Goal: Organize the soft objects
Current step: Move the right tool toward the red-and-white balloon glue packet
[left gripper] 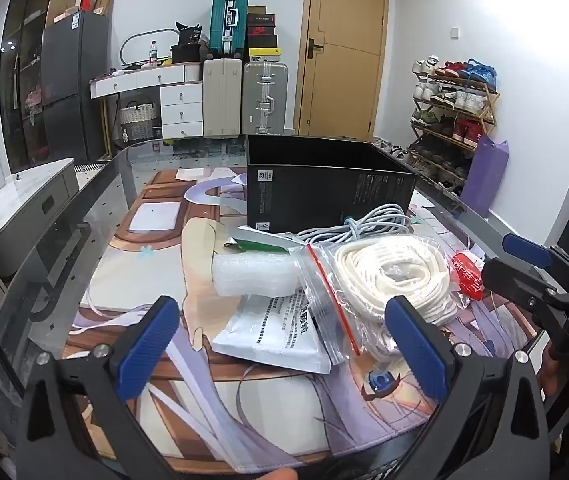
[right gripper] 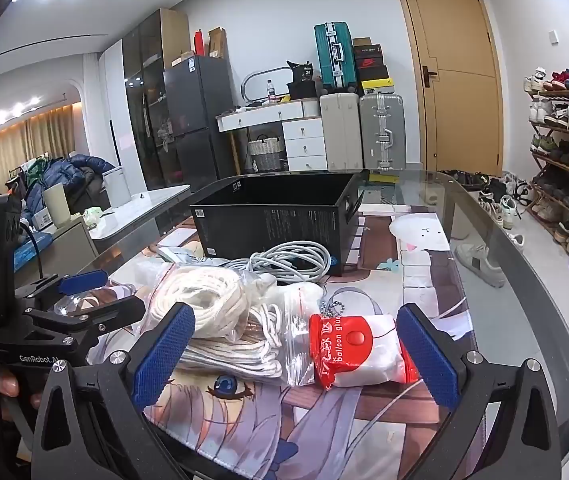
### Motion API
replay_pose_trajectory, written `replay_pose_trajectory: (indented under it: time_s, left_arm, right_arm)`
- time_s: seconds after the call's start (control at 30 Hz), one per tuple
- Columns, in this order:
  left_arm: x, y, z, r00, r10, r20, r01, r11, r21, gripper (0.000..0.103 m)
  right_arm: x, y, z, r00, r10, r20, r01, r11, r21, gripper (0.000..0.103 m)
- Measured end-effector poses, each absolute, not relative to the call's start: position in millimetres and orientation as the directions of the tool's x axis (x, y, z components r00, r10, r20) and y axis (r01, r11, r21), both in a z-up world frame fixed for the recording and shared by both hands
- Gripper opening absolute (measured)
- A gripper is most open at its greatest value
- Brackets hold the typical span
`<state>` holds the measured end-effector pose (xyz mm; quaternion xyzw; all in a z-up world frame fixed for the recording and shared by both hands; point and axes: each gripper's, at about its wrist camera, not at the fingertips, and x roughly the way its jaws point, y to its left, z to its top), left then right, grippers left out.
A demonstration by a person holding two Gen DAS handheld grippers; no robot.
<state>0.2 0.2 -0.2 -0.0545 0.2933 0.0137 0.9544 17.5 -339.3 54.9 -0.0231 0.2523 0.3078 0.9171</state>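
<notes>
While hovering over the worktop [left gripper: 96,216], both sets of jaws standing spread wide, pinching nothing. Left gripper [left gripper: 280,344] pointing at a leaflet [left gripper: 276,340] and bubble wrap [left gripper: 256,274]. Right gripper [right gripper: 296,360] framing a glue pack [right gripper: 348,350]. Lying between them, a bagged rope [left gripper: 396,280], touching the glue pack. Sitting just behind, a grey cable [right gripper: 288,258] against an open black box [left gripper: 324,192].
</notes>
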Motion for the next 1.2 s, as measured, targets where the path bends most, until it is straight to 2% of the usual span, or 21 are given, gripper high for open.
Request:
replay_pose_trajectory:
  time_s: [1.2]
  left_arm:
    - [1.7, 8.4, 3.2, 0.839, -0.026, -0.543, -0.061, 0.988, -0.141, 0.103]
  right_arm:
    - [19.0, -345.5, 56.5, 0.683, 0.542, -0.489, -0.561, 0.819, 0.124, 0.103]
